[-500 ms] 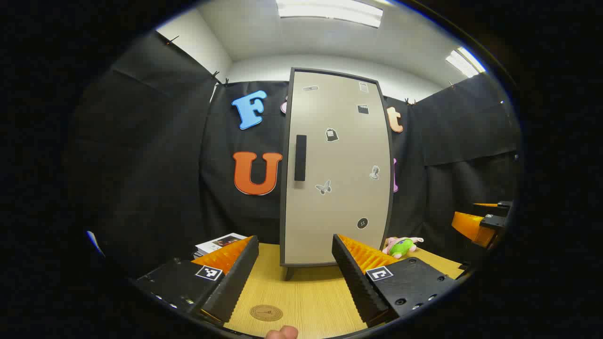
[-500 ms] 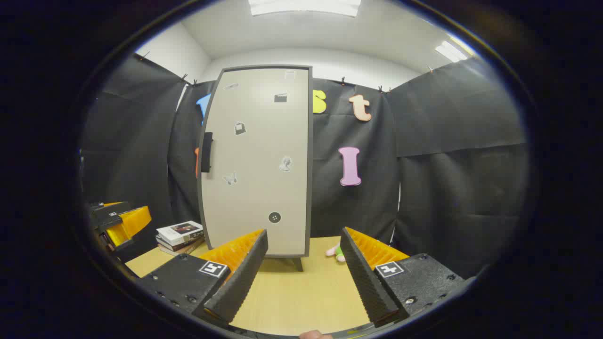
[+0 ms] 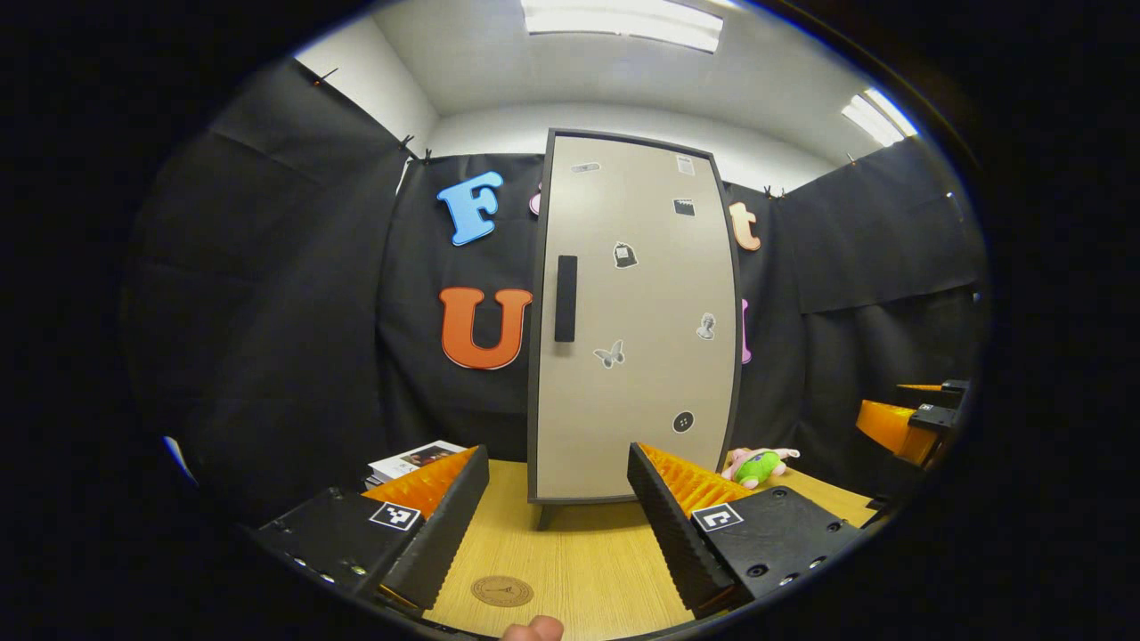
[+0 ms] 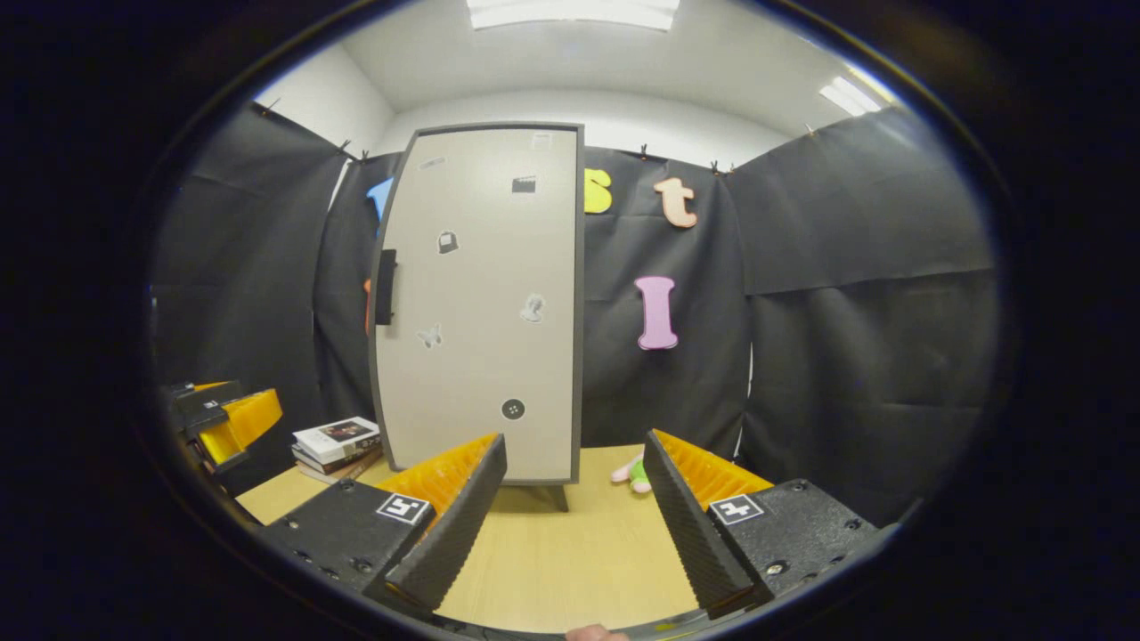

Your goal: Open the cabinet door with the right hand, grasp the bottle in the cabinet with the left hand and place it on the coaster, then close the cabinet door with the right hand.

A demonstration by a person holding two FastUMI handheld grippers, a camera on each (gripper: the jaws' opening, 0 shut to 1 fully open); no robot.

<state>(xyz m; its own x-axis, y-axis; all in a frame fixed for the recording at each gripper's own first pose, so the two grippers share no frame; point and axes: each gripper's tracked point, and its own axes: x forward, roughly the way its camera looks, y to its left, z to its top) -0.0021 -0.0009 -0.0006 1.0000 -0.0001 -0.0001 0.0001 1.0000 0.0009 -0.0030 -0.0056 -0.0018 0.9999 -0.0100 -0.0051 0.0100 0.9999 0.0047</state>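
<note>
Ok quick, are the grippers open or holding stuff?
Left gripper: open, holding nothing.
Right gripper: open, holding nothing.

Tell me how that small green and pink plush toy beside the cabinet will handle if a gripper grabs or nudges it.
The small green and pink plush toy looks soft, so it would probably squash between jaws. It seems light and would likely slide across the smooth wooden table. Lying flat, it should not roll.

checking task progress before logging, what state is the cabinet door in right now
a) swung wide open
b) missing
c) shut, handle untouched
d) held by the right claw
c: the cabinet door sits flush and closed, its handle free, with both open claws well back from it.
</note>
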